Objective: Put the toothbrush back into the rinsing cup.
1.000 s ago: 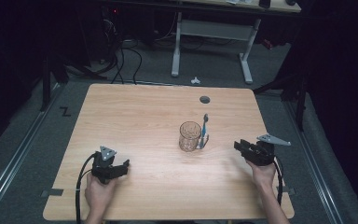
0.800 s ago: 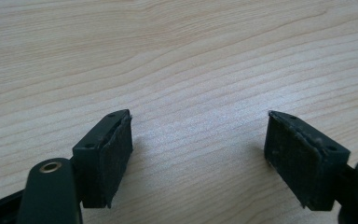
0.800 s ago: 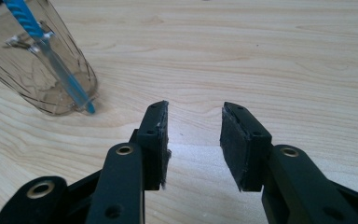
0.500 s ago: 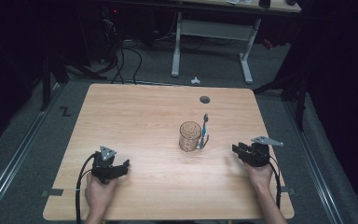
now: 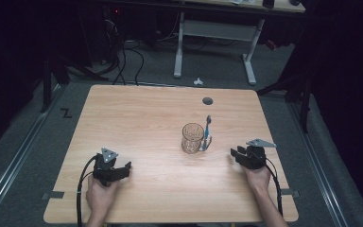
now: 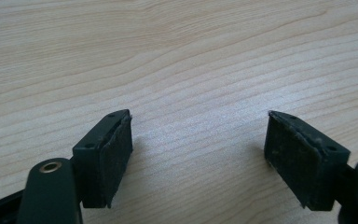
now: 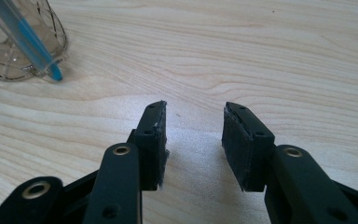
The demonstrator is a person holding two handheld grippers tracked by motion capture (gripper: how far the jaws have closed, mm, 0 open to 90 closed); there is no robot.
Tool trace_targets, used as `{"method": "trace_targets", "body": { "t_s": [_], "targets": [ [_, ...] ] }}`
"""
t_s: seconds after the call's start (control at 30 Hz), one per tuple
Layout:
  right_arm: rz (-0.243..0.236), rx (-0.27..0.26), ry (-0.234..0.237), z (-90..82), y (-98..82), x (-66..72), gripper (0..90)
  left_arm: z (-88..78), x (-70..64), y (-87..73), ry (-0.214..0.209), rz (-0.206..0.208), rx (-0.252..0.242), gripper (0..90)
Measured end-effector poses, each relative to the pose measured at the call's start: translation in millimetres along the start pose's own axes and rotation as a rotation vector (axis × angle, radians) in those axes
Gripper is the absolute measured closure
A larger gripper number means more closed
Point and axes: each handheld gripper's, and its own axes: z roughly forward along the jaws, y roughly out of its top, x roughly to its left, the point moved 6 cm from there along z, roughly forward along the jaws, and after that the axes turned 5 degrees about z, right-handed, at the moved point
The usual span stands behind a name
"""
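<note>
A clear ribbed glass (image 5: pixel 192 137) stands right of the middle of the wooden table (image 5: pixel 137 123). A blue-and-clear toothbrush (image 5: pixel 207 132) leans on its right side, lower end on the wood. In the right gripper view the glass (image 7: pixel 9 56) and toothbrush (image 7: pixel 28 39) are at the upper left. My right gripper (image 5: pixel 234 153) rests low near the table's right front and points left toward the glass. Its jaws (image 7: pixel 193 126) have just been opening, with only bare wood between them. My left gripper (image 5: pixel 126 168) lies at the left front, open wide over bare wood (image 6: pixel 198 140).
A dark round hole (image 5: pixel 207 100) sits in the tabletop behind the glass. Beyond the far edge stand a white desk frame (image 5: pixel 212 28) and floor cables (image 5: pixel 123 56). A small white object (image 5: pixel 198 81) lies on the floor.
My right gripper has sunk toward the table and shifted a little left toward the glass. Glass, toothbrush and left gripper have stayed where they were.
</note>
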Motion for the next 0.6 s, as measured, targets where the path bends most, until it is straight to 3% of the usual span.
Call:
{"method": "trace_targets", "body": {
  "t_s": [0.23, 0.4, 0.43, 0.6],
  "targets": [
    [-0.013, 0.019, -0.022, 4.3, -1.8, 0.7, 56.5, 0.0, 0.0, 0.0, 0.0, 0.0, 0.0, 23.9],
    [-0.066, 0.038, -0.058, 7.2, -2.5, 5.6, 48.4, 0.0, 0.0, 0.0, 0.0, 0.0, 0.0, 23.9],
    [-0.057, 0.041, -0.07, 7.5, -2.6, 6.1, 44.7, 0.0, 0.0, 0.0, 0.0, 0.0, 0.0, 23.9],
    [-0.052, 0.042, -0.077, 7.8, -2.4, 5.8, 43.2, -0.1, 0.0, -0.1, 0.0, 0.0, 0.0, 23.9]
  ]
}}
